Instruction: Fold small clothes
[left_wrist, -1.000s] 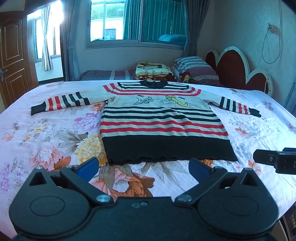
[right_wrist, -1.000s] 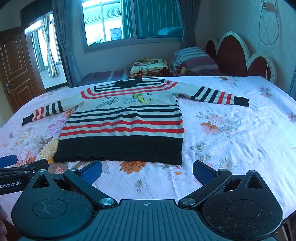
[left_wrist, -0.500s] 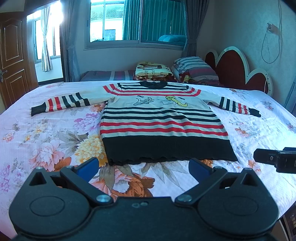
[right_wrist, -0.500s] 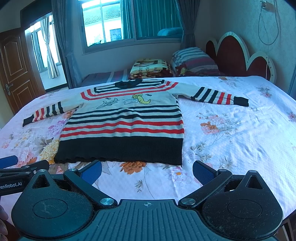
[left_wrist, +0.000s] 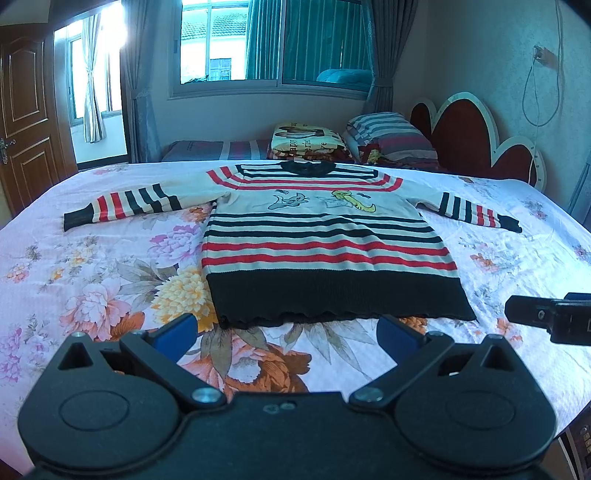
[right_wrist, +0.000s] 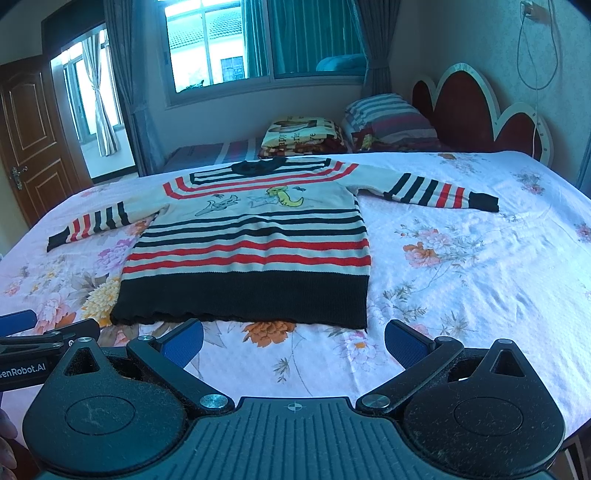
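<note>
A small striped sweater (left_wrist: 325, 243) (right_wrist: 255, 243) in cream, red and black lies flat on the bed, both sleeves spread out sideways and its black hem nearest me. My left gripper (left_wrist: 286, 330) hovers open just short of the hem, nothing between its blue pads. My right gripper (right_wrist: 293, 338) is open too, in front of the hem's right corner. Each gripper shows at the edge of the other's view: the right one (left_wrist: 550, 319), the left one (right_wrist: 40, 332).
The floral bedsheet (right_wrist: 461, 266) spreads wide to the sweater's right and left. A folded blanket (left_wrist: 304, 142) and striped pillows (left_wrist: 391, 134) sit at the far side beside the red headboard (left_wrist: 476, 142). A wooden door (left_wrist: 22, 122) stands at left.
</note>
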